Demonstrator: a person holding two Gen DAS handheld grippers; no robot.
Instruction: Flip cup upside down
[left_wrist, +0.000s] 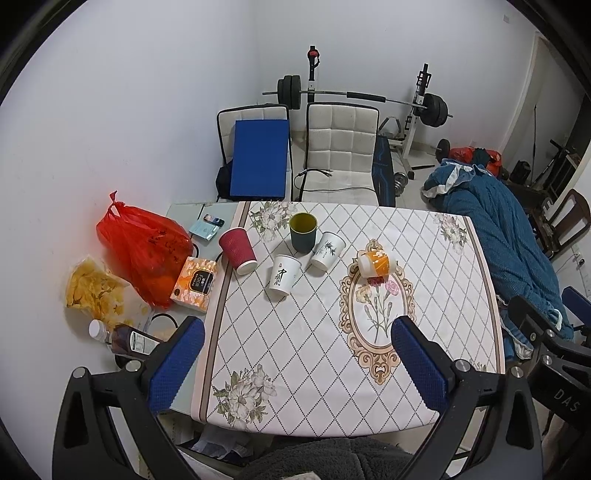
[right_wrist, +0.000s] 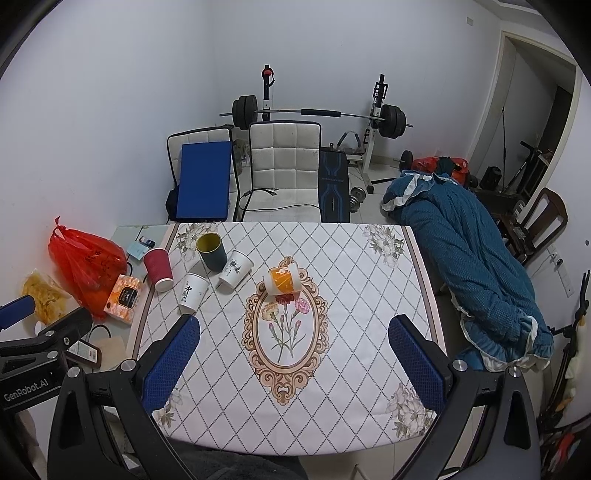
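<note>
Both tongs hang above the near edge of the bench (right_wrist: 354, 258), which is covered by a white cloth with a diamond grid and flower prints. The left tongs (left_wrist: 297, 360) are spread wide with nothing between their blue pads, and the right tongs (right_wrist: 293, 356) are likewise released and empty. The orange-and-white cup (right_wrist: 282, 280) lies on its side at the top of the oval flower medallion, a little above the middle of the right wrist view, well apart from either pair of tongs; in the left wrist view it sits right of centre (left_wrist: 373, 263). To its left stands a cluster of other cups: a dark green cup (right_wrist: 211, 250) upright with a yellow inside, a white cup with a plant print (right_wrist: 235, 271) just beside it, a white cup with black calligraphy (right_wrist: 192, 292) nearer the camera, and a red ribbed cup (right_wrist: 159, 269) at the cloth's left edge; the last three look mouth down. Further left, off the cloth, are an orange box (right_wrist: 123, 298), a red plastic bag (right_wrist: 86, 266) and a bag of chips (right_wrist: 44, 295). Two white chairs (right_wrist: 282, 168) stand behind the bench, upper centre of the frame
</note>
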